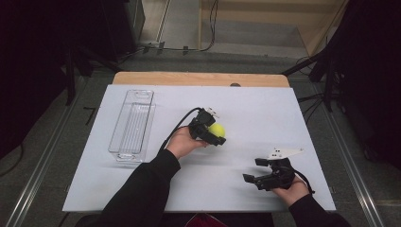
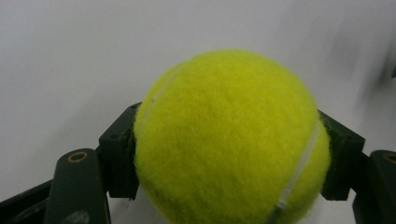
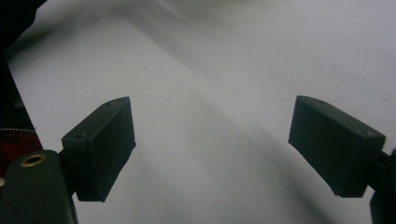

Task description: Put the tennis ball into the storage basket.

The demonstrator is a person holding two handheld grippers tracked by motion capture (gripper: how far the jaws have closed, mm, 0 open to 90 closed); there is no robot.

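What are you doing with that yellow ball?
A person at a white table holds a gripper in each hand. The left gripper has its jaws shut on a tennis ball, out near the middle of the table. The right gripper sits near the front edge with its jaws open and nothing between them. A clear bin stands to the left with nothing in it.

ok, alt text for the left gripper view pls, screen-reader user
A yellow-green tennis ball sits clamped between the left gripper's two black jaws, which press on its left and right sides. A white seam curves down the ball's right side. Behind it lies a plain white table surface.
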